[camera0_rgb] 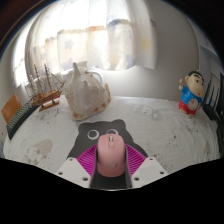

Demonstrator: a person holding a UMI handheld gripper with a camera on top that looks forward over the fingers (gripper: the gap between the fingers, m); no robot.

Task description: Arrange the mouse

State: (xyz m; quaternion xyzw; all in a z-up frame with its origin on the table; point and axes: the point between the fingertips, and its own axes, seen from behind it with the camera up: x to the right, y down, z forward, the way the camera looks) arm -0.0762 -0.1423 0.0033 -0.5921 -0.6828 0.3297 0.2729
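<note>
A pink mouse sits between my gripper's two fingers, with its nose pointing away from me. The magenta pads press against both of its sides, so the gripper is shut on it. Just ahead of the fingers a black bear-shaped mouse mat lies on the white patterned tablecloth. The mouse's front end overlaps the mat's near edge. I cannot tell whether the mouse rests on the table or is held a little above it.
A large pale conch shell stands behind the mat to the left. A model sailing ship is further left, beside a dark object. A small cartoon figurine stands at the far right. Curtained windows lie beyond.
</note>
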